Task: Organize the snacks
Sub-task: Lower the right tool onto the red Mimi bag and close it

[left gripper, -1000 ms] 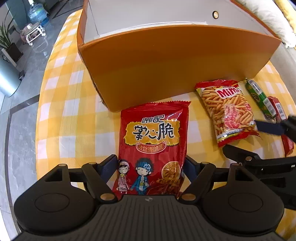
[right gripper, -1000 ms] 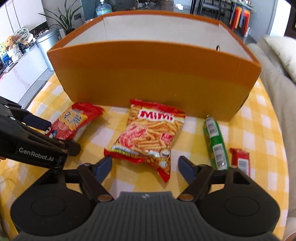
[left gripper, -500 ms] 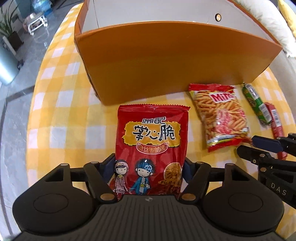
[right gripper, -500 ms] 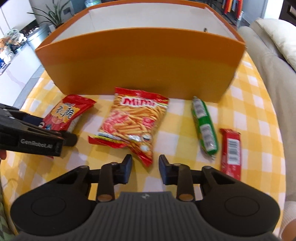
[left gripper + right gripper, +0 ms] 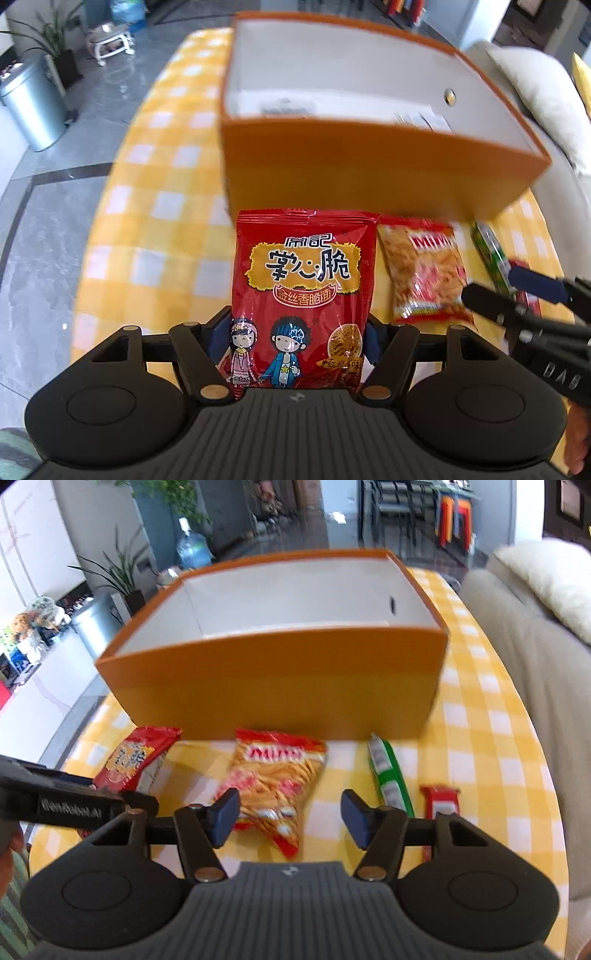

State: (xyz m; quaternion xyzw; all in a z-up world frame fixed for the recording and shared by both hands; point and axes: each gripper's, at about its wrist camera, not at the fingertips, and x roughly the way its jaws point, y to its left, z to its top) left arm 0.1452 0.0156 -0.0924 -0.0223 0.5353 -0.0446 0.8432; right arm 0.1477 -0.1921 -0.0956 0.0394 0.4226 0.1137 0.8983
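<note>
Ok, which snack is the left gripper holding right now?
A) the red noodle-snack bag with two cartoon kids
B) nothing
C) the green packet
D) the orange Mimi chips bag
A: the left gripper has its pads pressed on both sides of the red noodle-snack bag, in front of the orange box.

Left claw clamped tight; right claw opening, nothing gripped.

Beyond the yellow checked tablecloth we see a metal bin, potted plant, water jug and beige sofa.
</note>
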